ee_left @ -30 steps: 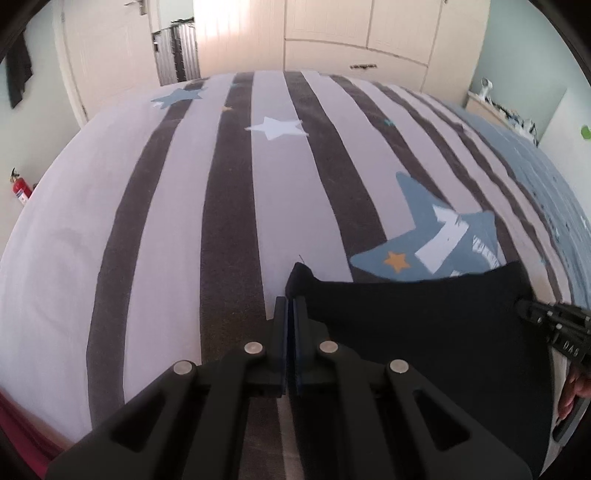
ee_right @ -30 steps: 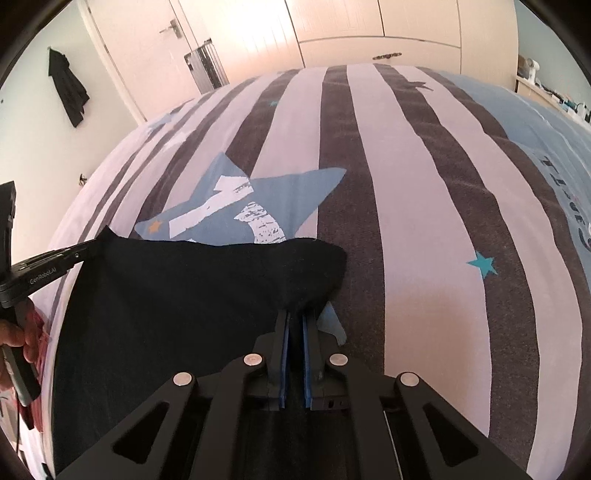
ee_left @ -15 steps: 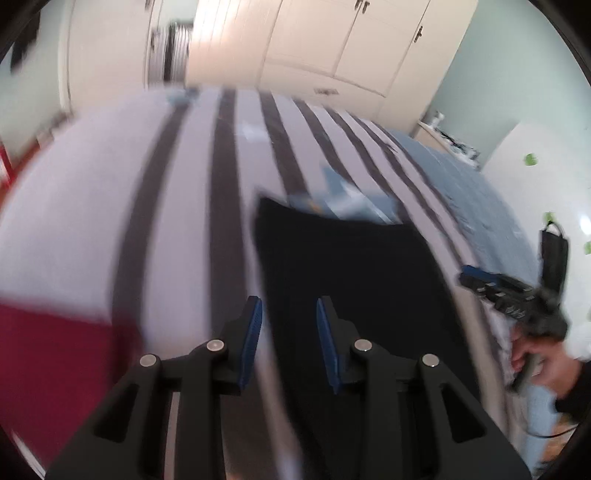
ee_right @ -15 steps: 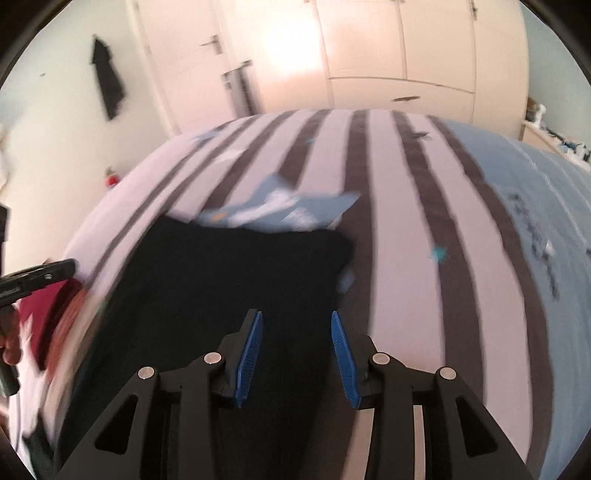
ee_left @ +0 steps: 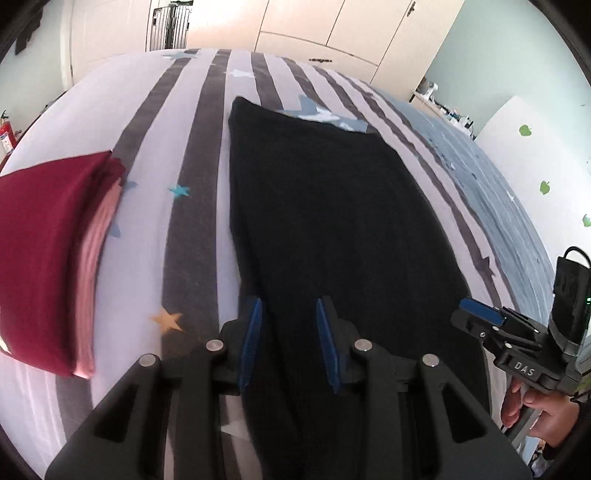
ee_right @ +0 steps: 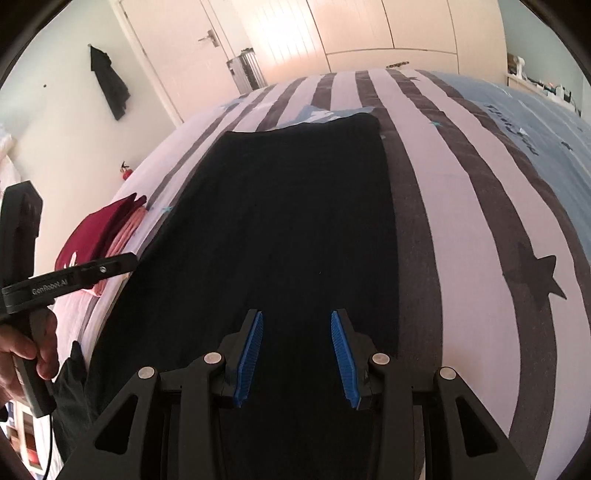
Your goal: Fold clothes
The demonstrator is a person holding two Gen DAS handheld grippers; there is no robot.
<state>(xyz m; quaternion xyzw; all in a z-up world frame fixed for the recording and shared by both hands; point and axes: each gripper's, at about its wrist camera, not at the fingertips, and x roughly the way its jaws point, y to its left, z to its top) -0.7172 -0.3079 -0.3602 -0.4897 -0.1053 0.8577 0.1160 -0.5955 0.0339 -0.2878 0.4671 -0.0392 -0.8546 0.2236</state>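
Note:
A black garment [ee_left: 332, 221] lies flat and long on the striped bed cover [ee_left: 192, 122], running away from me. My left gripper [ee_left: 290, 338] stands open above its near left part, with nothing between the blue pads. In the right wrist view the same garment [ee_right: 288, 221] fills the middle. My right gripper [ee_right: 297, 345] is open over its near end and holds nothing. Each view also catches the other gripper: the right gripper [ee_left: 476, 314] at the garment's right edge and the left gripper [ee_right: 125, 260] at its left edge.
A folded dark red and pink stack [ee_left: 48, 251] lies on the bed left of the garment, seen again as the red stack [ee_right: 99, 236]. Wardrobe doors [ee_right: 388, 26] stand beyond the bed's far end. A hand [ee_left: 535, 417] grips the right handle.
Both grippers were shut on the garment's far corners. They have opened, let go and drawn back to its near end. The garment now lies spread flat.

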